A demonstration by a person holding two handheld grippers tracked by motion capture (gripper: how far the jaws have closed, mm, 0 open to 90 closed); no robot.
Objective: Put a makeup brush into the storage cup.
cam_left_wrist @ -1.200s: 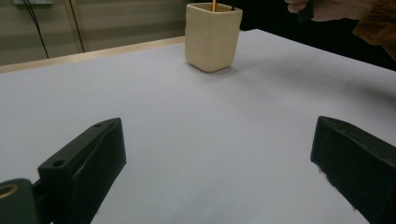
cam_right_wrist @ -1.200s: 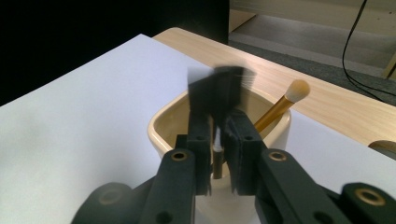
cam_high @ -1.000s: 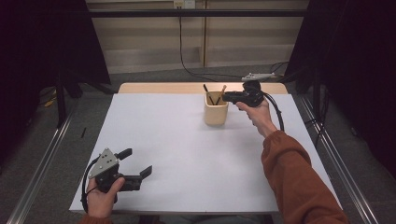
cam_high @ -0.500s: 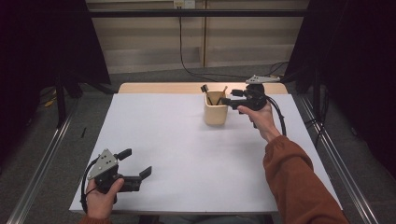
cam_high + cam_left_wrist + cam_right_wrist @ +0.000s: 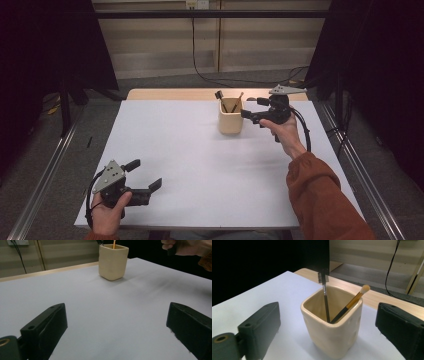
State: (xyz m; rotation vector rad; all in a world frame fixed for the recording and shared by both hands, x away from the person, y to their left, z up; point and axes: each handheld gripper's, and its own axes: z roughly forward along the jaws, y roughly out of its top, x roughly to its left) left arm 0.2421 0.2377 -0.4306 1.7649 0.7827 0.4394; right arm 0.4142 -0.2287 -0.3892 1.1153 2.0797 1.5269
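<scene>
Two brushes are standing in the cream cup [image 5: 333, 327], leaning against its inner walls: a dark spoolie brush [image 5: 323, 290] and a tan-tipped brush [image 5: 352, 303] with an orange and black handle. Their lower ends are sinking out of sight inside the cup, and in the left gripper view the tops are getting cut off at the frame's edge, so little more than an orange sliver is showing there. The cup is sitting at the far side of the white bench [image 5: 200, 165], near its wooden back edge.

Just beside the cup, on its right in the high view, the right gripper [image 5: 252, 107] is hanging level with the cup's upper part, its jaws having just been opening; they are standing wide now, nothing between them, pads clear of the cup and brushes. From its own camera the cup is sitting right between the two black jaws, a little ahead.

Well apart, at the near left corner of the bench, the left gripper [image 5: 145, 177] is resting in the person's hand, jaws spread wide and gripping nothing.
</scene>
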